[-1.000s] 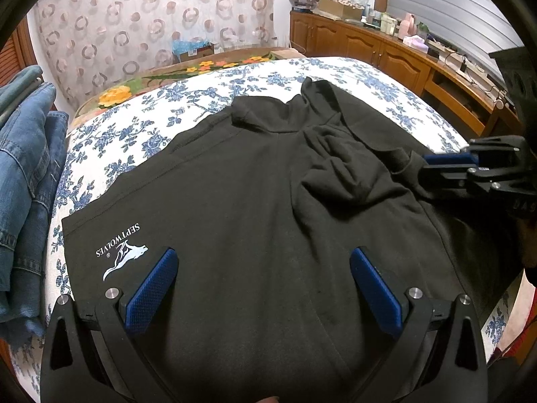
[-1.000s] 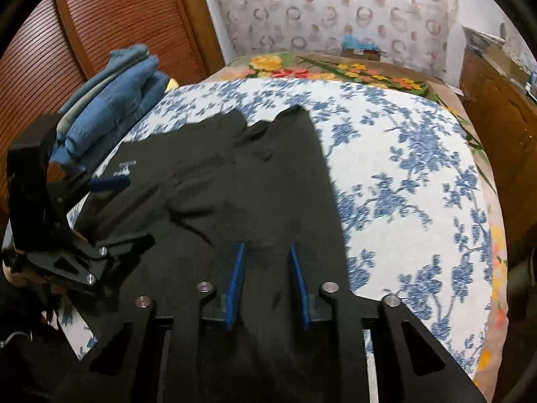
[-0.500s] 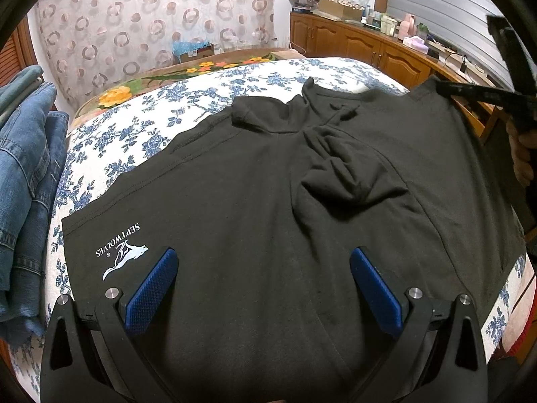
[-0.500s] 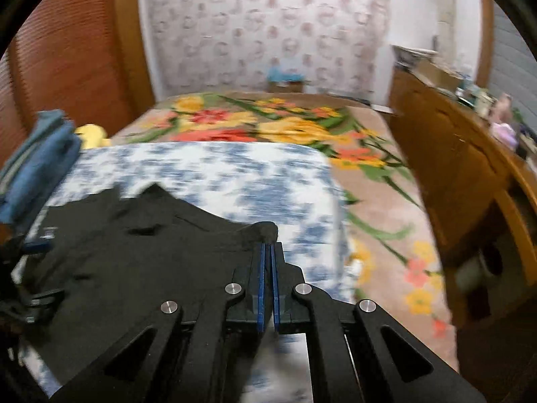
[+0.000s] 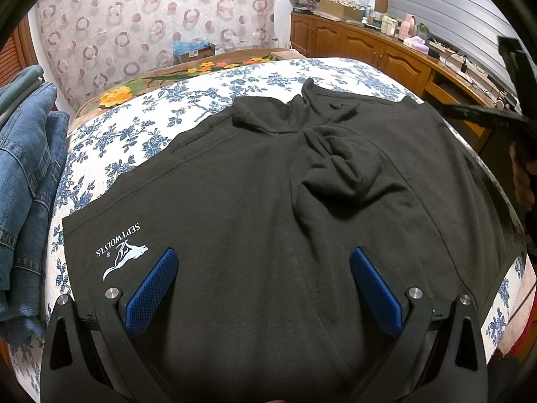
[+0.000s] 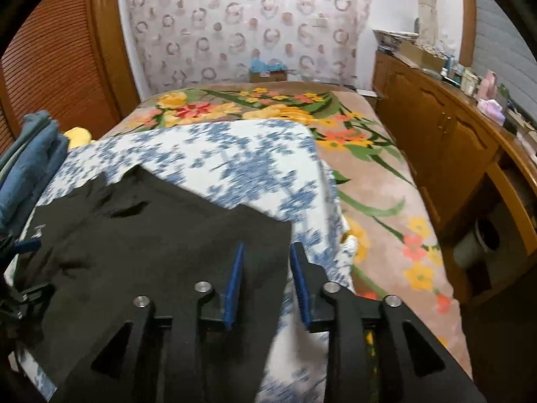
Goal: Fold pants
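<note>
Black pants [image 5: 255, 201] with a white SEPTWOLVES logo [image 5: 120, 252] lie spread on the blue-flowered bed sheet [image 5: 134, 127], with a bunched fold [image 5: 339, 174] near the middle. My left gripper [image 5: 261, 268] is open, low over the near edge of the pants. My right gripper [image 6: 266, 262] is open over the right corner of the pants [image 6: 151, 235], its blue pads apart with cloth between them. In the left wrist view it shows as a dark shape [image 5: 483, 114] at the right edge.
Folded blue jeans [image 5: 23, 174] are stacked at the bed's left side, also in the right wrist view [image 6: 30, 164]. A wooden cabinet [image 6: 446, 141] with clutter runs along the right. A flowered blanket [image 6: 268, 104] covers the far bed.
My right gripper was shut on the pants' right edge, lifted and pulled it outward, and has now opened. The right side of the pants lies flatter. My left gripper has not moved.
</note>
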Tool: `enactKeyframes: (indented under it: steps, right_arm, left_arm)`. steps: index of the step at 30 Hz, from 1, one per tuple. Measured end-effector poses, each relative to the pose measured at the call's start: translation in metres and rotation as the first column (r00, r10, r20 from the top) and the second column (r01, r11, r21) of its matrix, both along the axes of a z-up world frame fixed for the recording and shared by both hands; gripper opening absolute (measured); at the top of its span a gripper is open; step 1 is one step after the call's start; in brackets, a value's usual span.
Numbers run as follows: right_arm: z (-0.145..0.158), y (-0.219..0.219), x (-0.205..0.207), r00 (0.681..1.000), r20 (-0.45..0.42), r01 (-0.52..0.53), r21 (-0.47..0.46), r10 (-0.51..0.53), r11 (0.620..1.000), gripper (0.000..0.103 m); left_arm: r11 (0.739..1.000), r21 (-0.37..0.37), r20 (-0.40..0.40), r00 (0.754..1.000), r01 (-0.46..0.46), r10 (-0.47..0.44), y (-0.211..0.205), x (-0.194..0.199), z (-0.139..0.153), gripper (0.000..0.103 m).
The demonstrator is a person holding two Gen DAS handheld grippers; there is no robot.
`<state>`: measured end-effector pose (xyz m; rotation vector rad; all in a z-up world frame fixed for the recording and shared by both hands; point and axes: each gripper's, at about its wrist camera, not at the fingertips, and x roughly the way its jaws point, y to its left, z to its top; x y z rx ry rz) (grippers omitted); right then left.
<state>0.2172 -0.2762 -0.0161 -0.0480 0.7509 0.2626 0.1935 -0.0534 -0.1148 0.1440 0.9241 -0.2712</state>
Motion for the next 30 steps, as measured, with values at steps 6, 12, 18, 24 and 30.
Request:
enactKeyframes:
  steps: [6, 12, 18, 24, 30]
  right_arm:
    - [-0.015, 0.016, -0.034, 0.996, -0.034, -0.088, 0.024, 0.088, 0.996, 0.051]
    - [-0.024, 0.026, -0.062, 0.990, -0.062, -0.127, 0.025, 0.128, 0.992, 0.059]
    - [-0.021, 0.020, -0.080, 0.993, -0.058, -0.101, 0.003, 0.101, 0.995, 0.059]
    - [-0.013, 0.031, -0.105, 0.996, -0.023, -0.090, 0.015, 0.090, 0.996, 0.059]
    - [-0.011, 0.042, -0.127, 0.994, 0.023, -0.109, 0.029, 0.109, 0.994, 0.059]
  left_arm:
    - [1.000, 0.000, 0.000, 1.000, 0.000, 0.000, 0.000, 0.000, 0.000, 0.103]
    - [1.000, 0.005, 0.003, 1.000, -0.003, 0.003, 0.000, 0.000, 0.000, 0.103]
    - [0.999, -0.044, 0.045, 0.999, -0.006, 0.008, 0.007, -0.024, 0.018, 0.100]
    - [0.997, -0.070, 0.083, 0.995, -0.040, 0.046, 0.032, -0.058, 0.034, 0.091]
    - [0.992, -0.084, 0.086, 0.991, -0.095, 0.102, 0.061, -0.091, 0.034, 0.078]
